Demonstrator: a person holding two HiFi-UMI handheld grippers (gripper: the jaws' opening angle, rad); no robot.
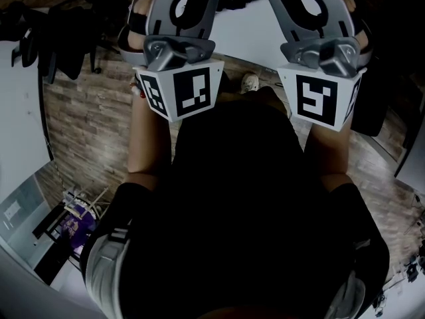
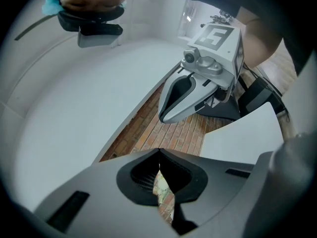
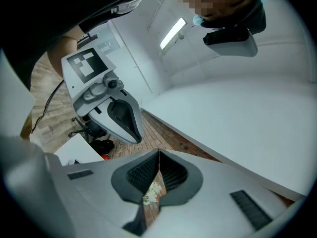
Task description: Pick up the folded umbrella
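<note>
No folded umbrella shows in any view. In the head view both grippers are held side by side in front of the person's dark torso, pointing away. My left gripper carries its marker cube at the left, and my right gripper carries its cube at the right. In the left gripper view the left gripper has its jaws meeting at the tips with nothing between them. The right gripper in its own view is shut the same way, also empty. Each gripper view shows the other gripper beside it.
A white table lies ahead beyond the grippers. A broad white surface fills much of both gripper views above a brick-patterned floor. Dark chairs and gear stand at the far left. A shoe rests on the wooden floor.
</note>
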